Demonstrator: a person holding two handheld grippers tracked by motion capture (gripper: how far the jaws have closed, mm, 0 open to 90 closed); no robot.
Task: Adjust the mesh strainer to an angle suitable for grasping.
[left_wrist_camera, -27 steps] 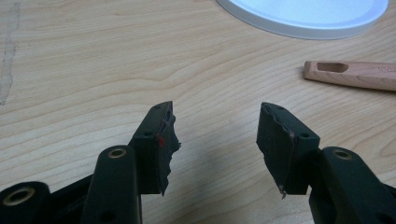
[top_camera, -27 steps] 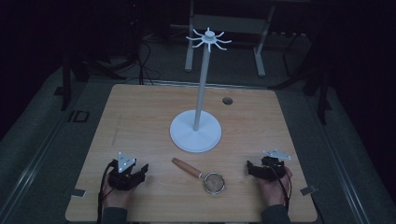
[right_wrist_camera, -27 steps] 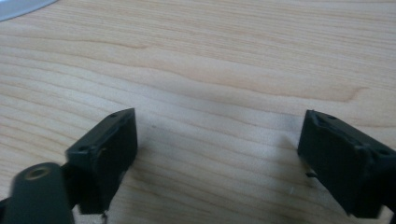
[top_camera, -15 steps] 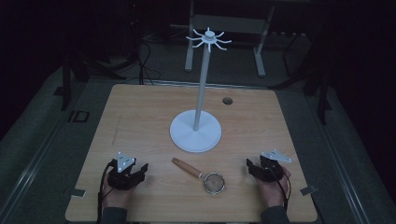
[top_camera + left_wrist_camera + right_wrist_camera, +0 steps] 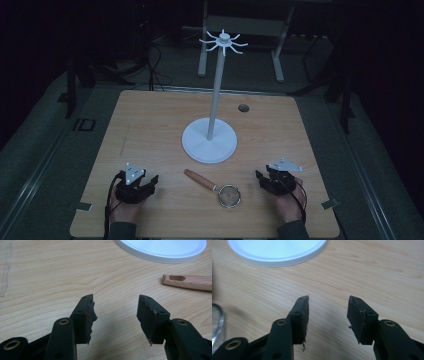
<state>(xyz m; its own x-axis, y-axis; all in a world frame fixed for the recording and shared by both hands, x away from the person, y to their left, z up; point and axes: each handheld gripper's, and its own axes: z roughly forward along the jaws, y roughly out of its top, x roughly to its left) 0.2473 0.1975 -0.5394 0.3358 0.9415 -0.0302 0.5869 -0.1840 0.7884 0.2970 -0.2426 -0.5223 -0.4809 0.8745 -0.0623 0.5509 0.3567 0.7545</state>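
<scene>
A small mesh strainer with a wooden handle lies near the front middle of the wooden table. Behind it stands a white stand: a round base, a tall pole and a ring of hooks on top. My left gripper rests at the front left, open, nothing between its jaws; its own view has the gripper with the handle's end ahead to the right. My right gripper rests at the front right, open and empty; its own view of the gripper catches the strainer's rim at the left edge.
A small dark round hole sits in the table behind and right of the stand. Beyond the far edge are dark floor, cables and the legs of a metal frame. The white base lies just ahead of both grippers.
</scene>
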